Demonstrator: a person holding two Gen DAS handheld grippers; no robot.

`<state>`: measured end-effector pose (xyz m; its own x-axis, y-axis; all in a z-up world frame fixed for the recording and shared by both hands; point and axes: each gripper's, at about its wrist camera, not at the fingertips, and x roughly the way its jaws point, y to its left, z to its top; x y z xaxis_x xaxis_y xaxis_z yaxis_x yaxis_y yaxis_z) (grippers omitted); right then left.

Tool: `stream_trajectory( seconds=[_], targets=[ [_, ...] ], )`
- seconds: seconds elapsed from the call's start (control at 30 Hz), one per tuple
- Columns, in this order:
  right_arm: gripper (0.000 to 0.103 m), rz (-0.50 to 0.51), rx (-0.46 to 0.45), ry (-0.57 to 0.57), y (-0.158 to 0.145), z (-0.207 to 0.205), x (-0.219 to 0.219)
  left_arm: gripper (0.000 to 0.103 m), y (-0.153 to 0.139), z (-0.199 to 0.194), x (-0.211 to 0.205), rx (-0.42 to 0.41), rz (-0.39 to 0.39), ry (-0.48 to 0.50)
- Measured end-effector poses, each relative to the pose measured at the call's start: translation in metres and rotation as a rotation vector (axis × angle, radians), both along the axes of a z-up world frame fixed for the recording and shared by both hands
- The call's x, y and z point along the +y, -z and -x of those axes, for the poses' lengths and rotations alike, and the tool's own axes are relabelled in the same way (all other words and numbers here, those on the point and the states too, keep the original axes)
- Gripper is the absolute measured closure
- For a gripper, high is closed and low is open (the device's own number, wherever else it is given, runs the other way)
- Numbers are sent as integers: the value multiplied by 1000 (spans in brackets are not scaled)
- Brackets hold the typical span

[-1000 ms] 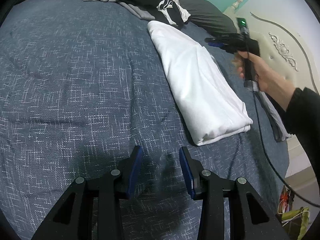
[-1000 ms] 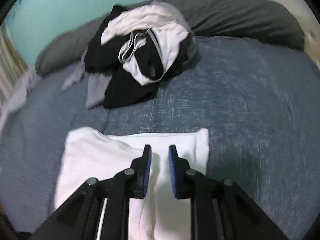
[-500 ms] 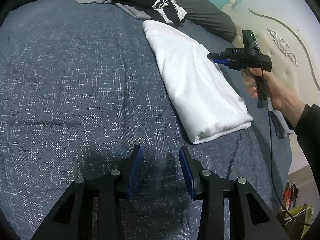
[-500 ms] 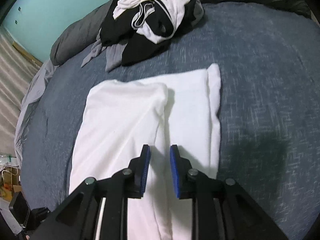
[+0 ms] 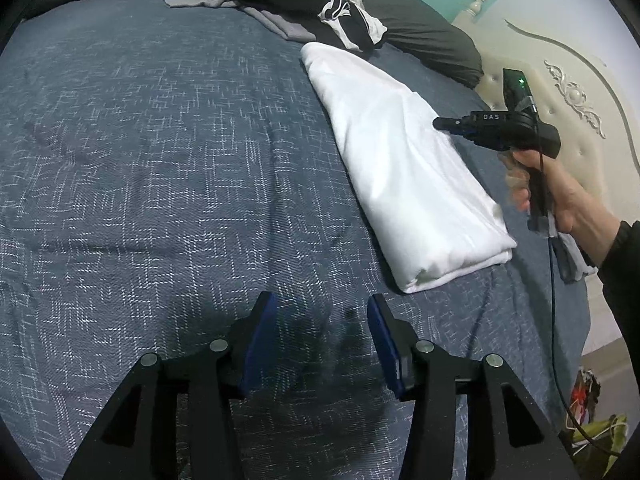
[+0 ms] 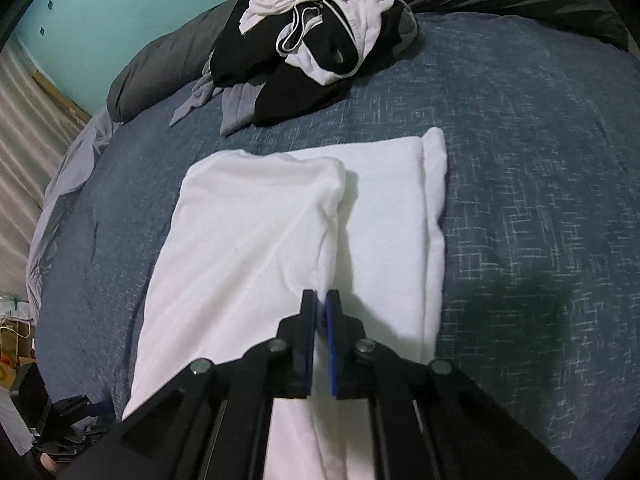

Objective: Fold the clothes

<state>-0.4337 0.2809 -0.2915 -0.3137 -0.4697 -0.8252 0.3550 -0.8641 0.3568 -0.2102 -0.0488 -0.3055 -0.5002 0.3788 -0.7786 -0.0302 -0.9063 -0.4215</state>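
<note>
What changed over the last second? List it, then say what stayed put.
The right gripper came down over the folded white garment and its jaws closed; whether they pinch any cloth is unclear. The left gripper is opening its jaws over the blue bedspread, nothing between them. Unchanged: the white garment, the pile of unfolded clothes, the left gripper's position.

This is a home bedroom. A bed with a blue woven cover, dark pillows and a cream tufted headboard shows it.
</note>
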Motion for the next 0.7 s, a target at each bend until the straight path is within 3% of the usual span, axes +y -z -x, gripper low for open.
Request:
stream_trajectory(
  seconds=[0.27, 0.47, 0.7],
  targets=[
    [99, 14, -43, 54, 10, 1, 14, 52, 1, 0, 1, -1, 2, 3],
    [97, 111, -57, 109, 5, -5, 29, 52, 0, -1, 1, 2, -2, 3],
    [90, 122, -73, 23, 3, -37, 35, 52, -1, 0, 1, 7, -6, 7]
  ],
)
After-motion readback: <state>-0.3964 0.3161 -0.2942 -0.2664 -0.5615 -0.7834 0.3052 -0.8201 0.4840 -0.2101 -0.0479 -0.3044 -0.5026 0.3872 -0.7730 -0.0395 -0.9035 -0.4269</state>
